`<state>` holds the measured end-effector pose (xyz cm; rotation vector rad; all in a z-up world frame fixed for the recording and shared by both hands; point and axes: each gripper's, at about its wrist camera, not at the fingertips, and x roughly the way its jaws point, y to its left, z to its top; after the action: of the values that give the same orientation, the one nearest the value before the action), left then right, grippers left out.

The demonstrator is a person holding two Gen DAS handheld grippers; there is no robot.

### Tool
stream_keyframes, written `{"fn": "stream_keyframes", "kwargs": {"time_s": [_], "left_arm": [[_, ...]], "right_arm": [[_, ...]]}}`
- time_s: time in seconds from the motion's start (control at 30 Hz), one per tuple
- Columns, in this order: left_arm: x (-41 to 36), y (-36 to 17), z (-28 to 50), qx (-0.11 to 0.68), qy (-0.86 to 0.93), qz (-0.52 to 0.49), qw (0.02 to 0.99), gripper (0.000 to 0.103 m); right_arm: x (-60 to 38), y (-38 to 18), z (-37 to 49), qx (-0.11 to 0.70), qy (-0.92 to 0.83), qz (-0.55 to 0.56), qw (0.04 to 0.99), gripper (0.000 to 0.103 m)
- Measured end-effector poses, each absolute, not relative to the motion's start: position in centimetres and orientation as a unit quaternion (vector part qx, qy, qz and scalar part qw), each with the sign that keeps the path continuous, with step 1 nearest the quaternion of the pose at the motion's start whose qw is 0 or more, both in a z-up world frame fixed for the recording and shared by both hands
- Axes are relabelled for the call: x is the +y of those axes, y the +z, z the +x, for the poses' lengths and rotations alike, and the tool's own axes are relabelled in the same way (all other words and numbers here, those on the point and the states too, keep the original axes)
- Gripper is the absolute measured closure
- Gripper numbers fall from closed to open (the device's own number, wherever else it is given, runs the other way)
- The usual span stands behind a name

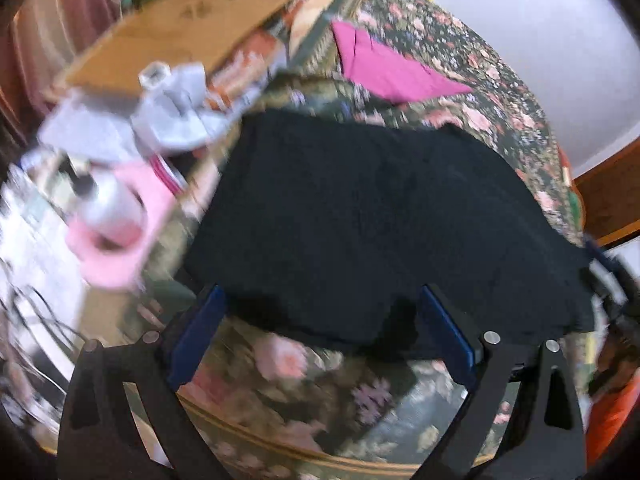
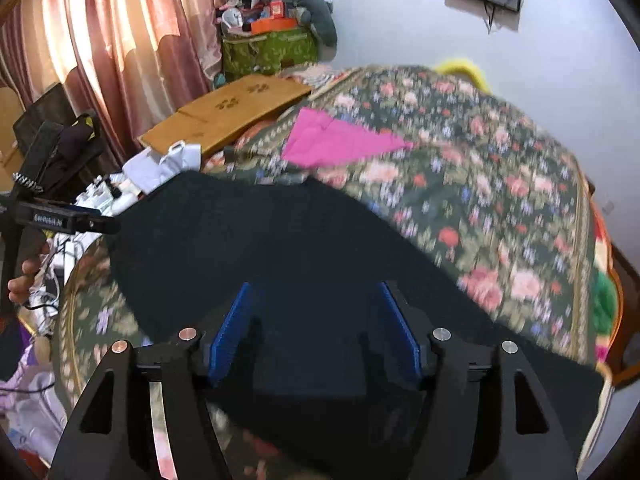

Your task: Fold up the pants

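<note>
Black pants (image 1: pixel 380 220) lie spread flat on a floral bedcover (image 1: pixel 460 40). My left gripper (image 1: pixel 324 320) hovers open and wide over the pants' near edge, its blue pads (image 1: pixel 200 332) clear of the cloth, with nothing held. In the right wrist view the pants (image 2: pixel 260 248) fill the middle. My right gripper (image 2: pixel 316 332) is open just above them, and its blue pads (image 2: pixel 232 336) press on nothing. A hand (image 2: pixel 20 280) at the left edge of that view holds the left tool beside the pants' left end.
A pink folded cloth (image 2: pixel 332 140) lies on the bedcover (image 2: pixel 500 200) beyond the pants. A wooden board (image 2: pixel 228 116), white bags and loose clutter (image 2: pixel 160 164) crowd the bed's left side. A green bag (image 2: pixel 268 50) and a curtain (image 2: pixel 100 40) stand behind.
</note>
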<state>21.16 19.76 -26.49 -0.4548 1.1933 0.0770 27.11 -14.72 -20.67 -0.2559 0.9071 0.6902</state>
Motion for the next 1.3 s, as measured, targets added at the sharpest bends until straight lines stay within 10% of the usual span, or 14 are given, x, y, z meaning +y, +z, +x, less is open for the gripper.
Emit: {"fn": "stream_keyframes", "kwargs": {"time_s": [0.3,0.4,0.47,0.57,1.1,1.3], "left_arm": [[20.5,-28.6,22.0,0.564,0.009,-0.299,0.770,0.016],[20.8,-29.5,22.8,0.570,0.014,-0.308,0.761,0.040],[20.7,-29.8,23.1,0.575,0.033,-0.290,0.764,0.073],[20.6,-29.1,22.8,0.561,0.063,-0.253,0.785,0.089],[19.6,-30.1,20.7,0.543,0.107,-0.126,0.824,0.085],[19.2,-29.4,19.9,0.541,0.112,-0.098,0.828,0.066]], "right_arm": [[-16.1,-22.9,25.6,0.462,0.323,-0.101,0.820,0.041],[-16.7,-23.4,25.9,0.478,0.327,-0.068,0.813,0.041],[-16.6,-23.3,25.8,0.479,0.328,-0.065,0.811,0.041],[-16.4,-23.3,25.6,0.481,0.326,-0.068,0.811,0.041],[-11.9,-19.8,28.4,0.461,0.342,-0.068,0.816,0.041],[-8.6,-22.1,31.2,0.494,0.325,-0.058,0.804,0.041]]}}
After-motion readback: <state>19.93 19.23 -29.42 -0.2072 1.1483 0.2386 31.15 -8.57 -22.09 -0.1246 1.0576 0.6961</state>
